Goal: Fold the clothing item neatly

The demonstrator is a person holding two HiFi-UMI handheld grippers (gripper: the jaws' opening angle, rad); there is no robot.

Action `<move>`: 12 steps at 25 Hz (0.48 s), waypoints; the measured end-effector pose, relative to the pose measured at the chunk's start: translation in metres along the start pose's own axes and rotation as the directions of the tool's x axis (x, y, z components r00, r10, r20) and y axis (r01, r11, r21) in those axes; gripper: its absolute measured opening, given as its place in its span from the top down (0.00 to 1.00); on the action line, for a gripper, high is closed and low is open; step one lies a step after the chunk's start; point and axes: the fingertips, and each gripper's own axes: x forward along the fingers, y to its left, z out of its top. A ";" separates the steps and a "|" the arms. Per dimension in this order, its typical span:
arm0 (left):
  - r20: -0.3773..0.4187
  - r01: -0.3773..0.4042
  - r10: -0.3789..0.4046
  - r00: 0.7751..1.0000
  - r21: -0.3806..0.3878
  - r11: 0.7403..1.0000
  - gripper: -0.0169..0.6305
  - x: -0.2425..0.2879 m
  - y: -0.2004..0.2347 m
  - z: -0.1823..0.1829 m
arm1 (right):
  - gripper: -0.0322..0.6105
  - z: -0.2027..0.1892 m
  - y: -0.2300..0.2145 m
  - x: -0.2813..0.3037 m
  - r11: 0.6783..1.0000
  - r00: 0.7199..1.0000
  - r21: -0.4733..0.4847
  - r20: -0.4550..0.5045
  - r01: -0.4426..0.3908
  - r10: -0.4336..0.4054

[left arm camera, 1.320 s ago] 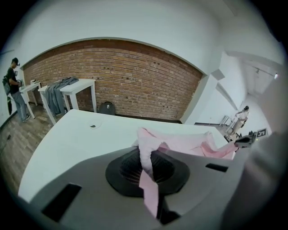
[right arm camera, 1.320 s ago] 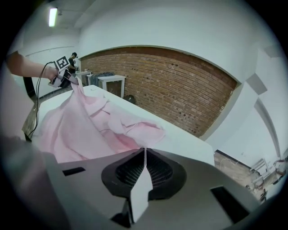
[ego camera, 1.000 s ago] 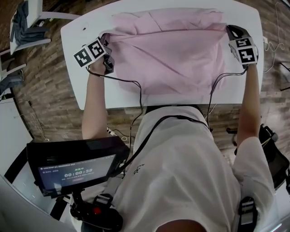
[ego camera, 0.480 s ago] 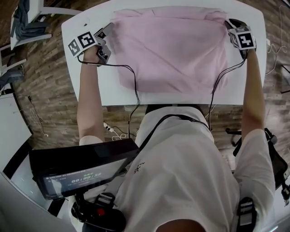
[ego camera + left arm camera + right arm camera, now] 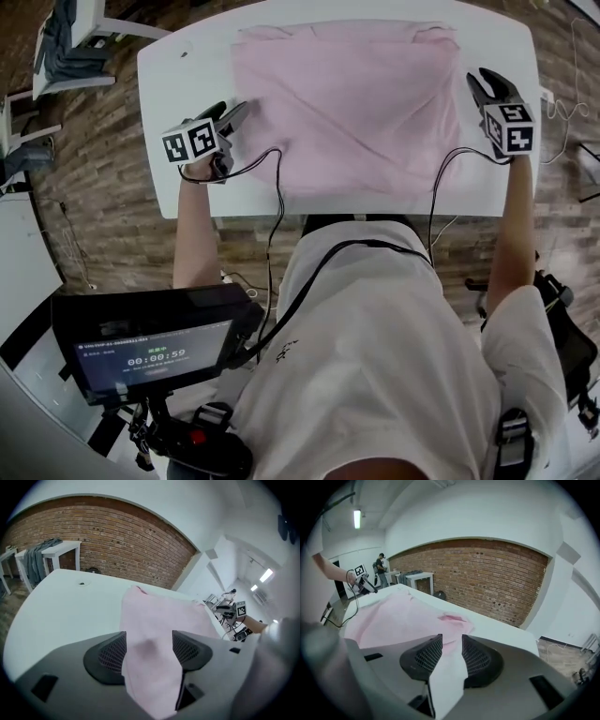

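White and rounded at its corners, the surface [image 5: 178,70] stands on a floor of wood planks, and a brick wall [image 5: 117,550] closes the room behind it. On the surface the pink garment [image 5: 347,103] lies flat in a folded, nearly square shape. Its far edge is close to the far edge of the surface, and some creases run across it. Your left claw [image 5: 230,112] is just beside the left edge of the garment and points toward it. Its jaws have just been opening and now stand wide apart; between them you see only the pink cloth lying on the surface, and the pads do not press it. Your right claw [image 5: 486,84] is just beside the right edge of the garment. Its jaws have just been opening too and stand partly apart, with bare surface between them and nothing gripped
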 end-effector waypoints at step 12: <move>0.038 0.046 -0.060 0.997 0.303 0.952 0.53 -0.047 -0.156 -0.127 | 0.76 -0.056 0.135 -0.138 0.978 0.964 -0.061 0.167 -0.201 0.209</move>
